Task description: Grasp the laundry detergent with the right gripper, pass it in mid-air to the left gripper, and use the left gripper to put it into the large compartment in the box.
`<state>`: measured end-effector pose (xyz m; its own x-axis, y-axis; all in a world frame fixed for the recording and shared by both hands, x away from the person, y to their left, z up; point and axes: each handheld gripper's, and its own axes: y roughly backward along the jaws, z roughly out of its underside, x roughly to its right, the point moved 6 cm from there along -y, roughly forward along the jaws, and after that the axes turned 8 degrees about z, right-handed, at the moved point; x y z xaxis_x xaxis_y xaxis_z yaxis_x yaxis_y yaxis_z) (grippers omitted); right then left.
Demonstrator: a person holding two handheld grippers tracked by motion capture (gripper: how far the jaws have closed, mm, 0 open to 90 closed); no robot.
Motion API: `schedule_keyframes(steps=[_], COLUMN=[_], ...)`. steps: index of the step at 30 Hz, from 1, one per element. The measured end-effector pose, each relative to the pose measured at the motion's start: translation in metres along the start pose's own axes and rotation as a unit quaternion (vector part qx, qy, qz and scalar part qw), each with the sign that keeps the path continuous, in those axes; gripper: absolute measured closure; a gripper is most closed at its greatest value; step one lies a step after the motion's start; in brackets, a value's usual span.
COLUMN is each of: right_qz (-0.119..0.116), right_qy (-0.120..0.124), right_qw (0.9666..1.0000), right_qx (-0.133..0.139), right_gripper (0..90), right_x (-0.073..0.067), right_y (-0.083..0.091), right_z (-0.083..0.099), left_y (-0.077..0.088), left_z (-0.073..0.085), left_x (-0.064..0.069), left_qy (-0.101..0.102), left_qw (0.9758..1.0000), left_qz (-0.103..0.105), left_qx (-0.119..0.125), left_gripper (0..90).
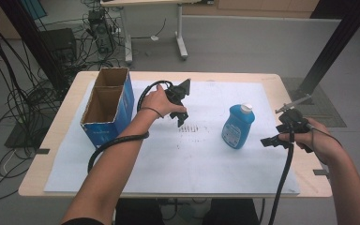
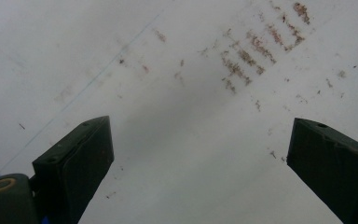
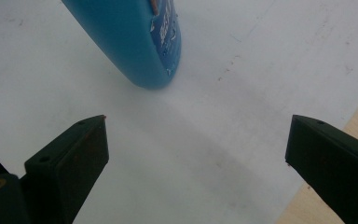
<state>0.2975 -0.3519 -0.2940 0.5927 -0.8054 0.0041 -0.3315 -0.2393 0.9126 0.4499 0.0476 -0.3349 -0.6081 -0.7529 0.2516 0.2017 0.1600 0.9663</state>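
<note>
**Bottle upright on mat, both grippers wide and empty**

Table (image 1: 281, 79) carried a white mat (image 1: 206, 164). Cardboard box (image 1: 108, 107) sat at the mat's left edge: 2 compartments, open tops, nothing visible inside. Blue bottle (image 1: 238, 125), white cap on, stood upright right of centre. Left gripper (image 1: 180, 107) hovered between box and bottle, jaws wide, nothing held. Right gripper (image 1: 281, 136) sat just right of the bottle, jaws wide, empty.

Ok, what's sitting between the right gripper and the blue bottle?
Nothing: in the right gripper view, bare white sheet lies between the right gripper with its open fingers and the blue bottle.
</note>
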Motion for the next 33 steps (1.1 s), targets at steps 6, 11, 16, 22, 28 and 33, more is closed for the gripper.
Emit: schedule_keyframes(steps=[6, 11, 16, 22, 28, 33], right_qz=[0.002, 0.0, 0.008, 0.011, 0.013, 0.016], right_qy=[0.003, 0.0, -0.002, 0.0, 0.001, 0.0], right_qw=[0.9999, 0.9998, 0.9998, 0.9997, 0.9995, 0.9993], right_qx=[0.011, 0.019, 0.021, 0.024, 0.027, 0.035], right_gripper=[5.5, 5.6, 5.6, 5.6, 5.6, 5.7], right_x=[-0.002, -0.003, -0.004, -0.007, -0.009, -0.012], right_y=[-0.002, -0.005, -0.007, -0.009, -0.01, -0.012], right_z=[0.007, 0.014, 0.018, 0.022, 0.025, 0.029], left_y=[-0.001, -0.002, -0.001, -0.001, -0.001, -0.002], left_z=[-0.001, -0.001, -0.001, -0.001, 0.0, 0.0], left_x=[0.001, 0.001, 0.001, 0.0, 0.0, 0.001], left_qy=[0.0, 0.001, 0.001, 0.003, 0.001, 0.001], left_qw=[1.0, 1.0, 1.0, 1.0, 1.0, 1.0], left_qz=[-0.001, -0.002, -0.003, -0.002, -0.003, 0.0], left_qx=[0.0, 0.0, 0.002, 0.002, 0.003, 0.002], left_gripper=[7.6, 7.6, 7.7, 7.7, 7.7, 7.7])
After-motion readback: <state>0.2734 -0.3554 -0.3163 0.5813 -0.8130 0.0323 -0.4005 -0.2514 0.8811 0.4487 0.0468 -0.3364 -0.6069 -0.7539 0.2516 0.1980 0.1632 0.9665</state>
